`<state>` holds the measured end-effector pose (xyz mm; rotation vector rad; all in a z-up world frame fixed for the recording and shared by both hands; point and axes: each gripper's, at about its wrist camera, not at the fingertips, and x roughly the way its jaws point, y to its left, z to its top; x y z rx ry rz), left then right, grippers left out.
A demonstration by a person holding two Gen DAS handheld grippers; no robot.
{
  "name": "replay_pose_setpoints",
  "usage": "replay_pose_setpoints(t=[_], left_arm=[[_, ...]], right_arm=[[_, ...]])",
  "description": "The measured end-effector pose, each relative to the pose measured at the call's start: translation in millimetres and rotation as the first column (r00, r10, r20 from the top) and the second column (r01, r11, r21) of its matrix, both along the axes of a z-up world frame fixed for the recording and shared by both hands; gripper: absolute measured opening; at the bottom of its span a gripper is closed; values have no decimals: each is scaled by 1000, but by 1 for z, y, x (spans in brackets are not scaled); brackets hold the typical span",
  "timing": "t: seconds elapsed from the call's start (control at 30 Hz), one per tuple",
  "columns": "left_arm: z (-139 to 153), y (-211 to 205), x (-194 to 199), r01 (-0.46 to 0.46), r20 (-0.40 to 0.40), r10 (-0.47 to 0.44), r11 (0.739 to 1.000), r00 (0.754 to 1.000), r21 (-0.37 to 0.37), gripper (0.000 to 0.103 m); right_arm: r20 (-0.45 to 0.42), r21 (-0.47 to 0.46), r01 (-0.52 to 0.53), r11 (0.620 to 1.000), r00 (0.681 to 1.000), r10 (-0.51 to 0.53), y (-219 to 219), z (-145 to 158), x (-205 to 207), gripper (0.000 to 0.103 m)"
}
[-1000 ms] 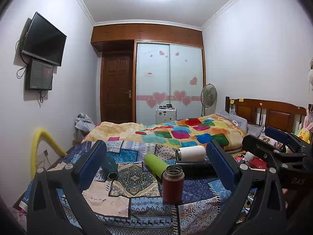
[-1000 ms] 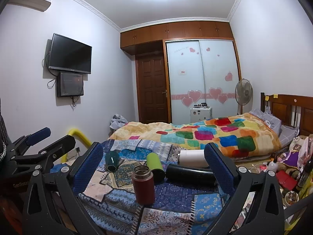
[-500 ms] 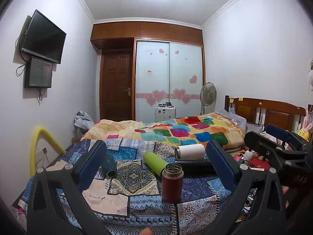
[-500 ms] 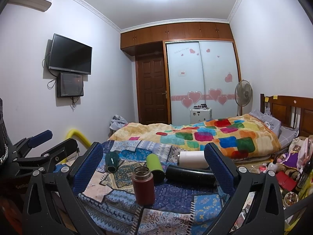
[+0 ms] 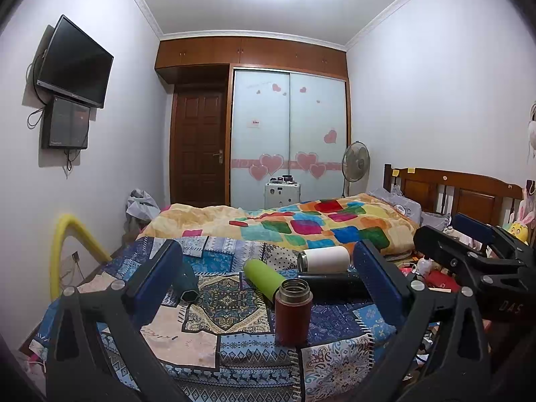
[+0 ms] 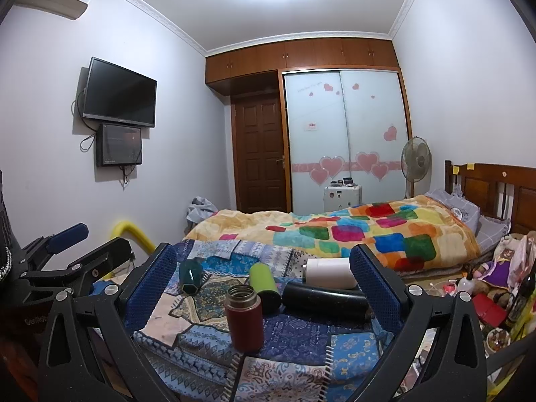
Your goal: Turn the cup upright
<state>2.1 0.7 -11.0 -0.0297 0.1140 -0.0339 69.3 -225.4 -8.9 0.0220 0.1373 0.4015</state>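
Observation:
A dark red cup [image 5: 293, 311] stands upright, mouth up, near the front edge of the patterned cloth [image 5: 231, 305]; it also shows in the right wrist view [image 6: 244, 316]. Behind it lie a green cup [image 5: 262, 279], a black cup [image 5: 330, 286], a white cup [image 5: 323, 259] and a dark teal cup [image 5: 185, 284], all on their sides. My left gripper [image 5: 268, 288] is open and empty, back from the cups. My right gripper [image 6: 264, 288] is open and empty too. Each gripper shows at the edge of the other's view.
A bed with a colourful quilt [image 5: 301, 224] lies behind the cloth. Clutter and toys [image 6: 495, 288] sit at the right. A yellow tube [image 5: 67, 244] curves at the left. A fan [image 5: 356, 164] and wardrobe stand at the back.
The left wrist view has shifted slightly, so the scene sits a little lower and closer. The cups have not moved. Both grippers stay open.

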Motion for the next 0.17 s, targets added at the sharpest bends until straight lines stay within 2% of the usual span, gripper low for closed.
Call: replay_pose_setpoints(t=[0.17], left_arm=[[-1, 2, 2, -1, -9, 1, 1000, 1000, -5, 103]], right_arm=[[-2, 0, -4, 1000, 1000, 4, 3, 0, 0, 103]])
